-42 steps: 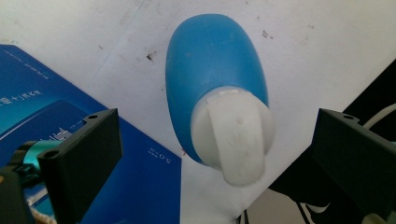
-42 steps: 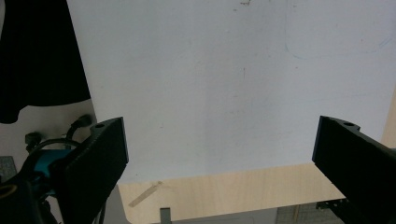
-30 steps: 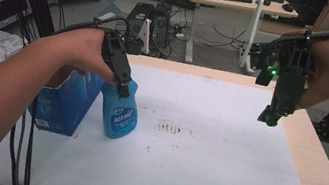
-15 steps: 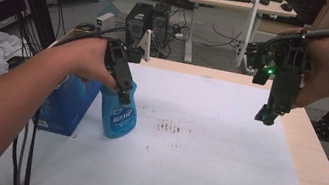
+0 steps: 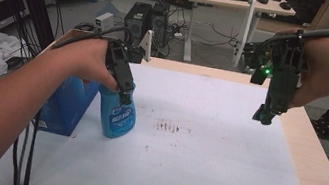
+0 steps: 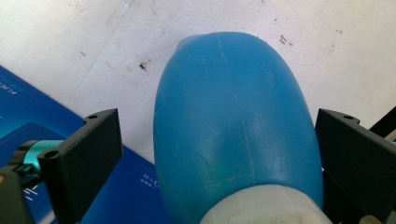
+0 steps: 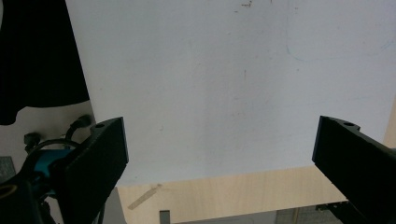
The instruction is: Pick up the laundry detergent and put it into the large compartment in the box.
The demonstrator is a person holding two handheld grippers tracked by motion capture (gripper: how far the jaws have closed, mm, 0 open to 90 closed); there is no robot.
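Since a second ago the left gripper (image 5: 123,97) has carried the blue bottle (image 5: 117,115), loosely straddled between wide jaws, rightward from the blue box (image 5: 65,106), while the right gripper (image 5: 266,114) hovers wide open, empty.

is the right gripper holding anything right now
No, the right gripper is open with just the white table showing between its jaws.

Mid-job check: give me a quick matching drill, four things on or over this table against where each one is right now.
Things:
1. blue bottle
2. blue box
3. left tool
4. right tool

Places:
A. at the table's left edge, beside the bottle
B. in the air over the table's right side, open, holding nothing
C. around the bottle's top
D. beside the dark stains

Pairs: 1-D, 2-A, 3-C, 4-B
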